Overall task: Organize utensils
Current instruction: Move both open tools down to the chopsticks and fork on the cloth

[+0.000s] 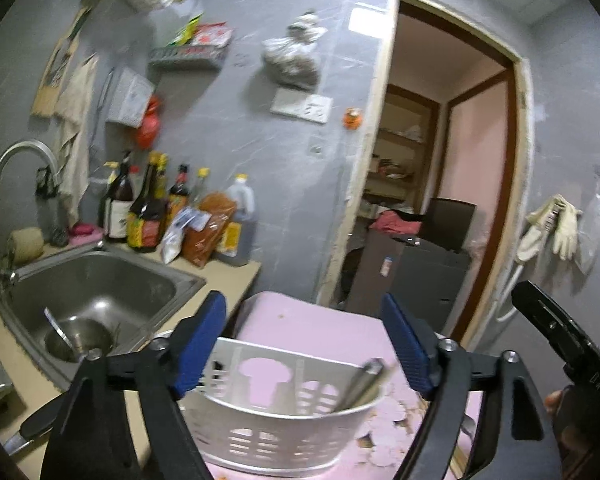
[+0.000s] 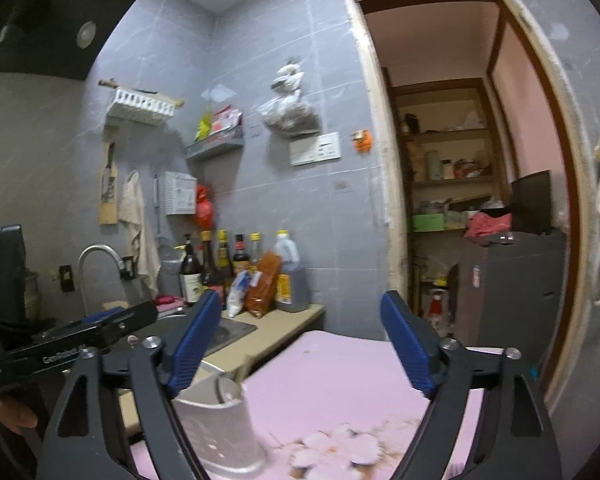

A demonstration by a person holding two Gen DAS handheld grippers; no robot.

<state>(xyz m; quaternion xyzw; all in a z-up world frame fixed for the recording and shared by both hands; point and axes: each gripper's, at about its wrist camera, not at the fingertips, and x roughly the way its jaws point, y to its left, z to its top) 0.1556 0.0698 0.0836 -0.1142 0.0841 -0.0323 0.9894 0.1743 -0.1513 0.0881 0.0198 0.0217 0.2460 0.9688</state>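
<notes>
A white slotted utensil holder (image 1: 284, 420) stands on a pink flowered table top (image 1: 312, 324), with a metal utensil handle (image 1: 360, 384) leaning inside at its right. My left gripper (image 1: 304, 344) is open and empty, just above and in front of the holder. My right gripper (image 2: 300, 344) is open and empty, above the pink table (image 2: 340, 380), with the holder (image 2: 220, 428) low at its left finger. The left gripper's body (image 2: 60, 340) shows at the left of the right wrist view. A utensil (image 1: 60, 330) lies in a steel bowl (image 1: 76, 340) in the sink.
A steel sink (image 1: 100, 280) with a curved tap (image 1: 24, 168) is at the left. Sauce bottles and packets (image 1: 180, 216) crowd the counter behind it. A black-handled tool (image 1: 32, 428) lies on the counter's near edge. An open doorway (image 1: 440, 160) is at the right.
</notes>
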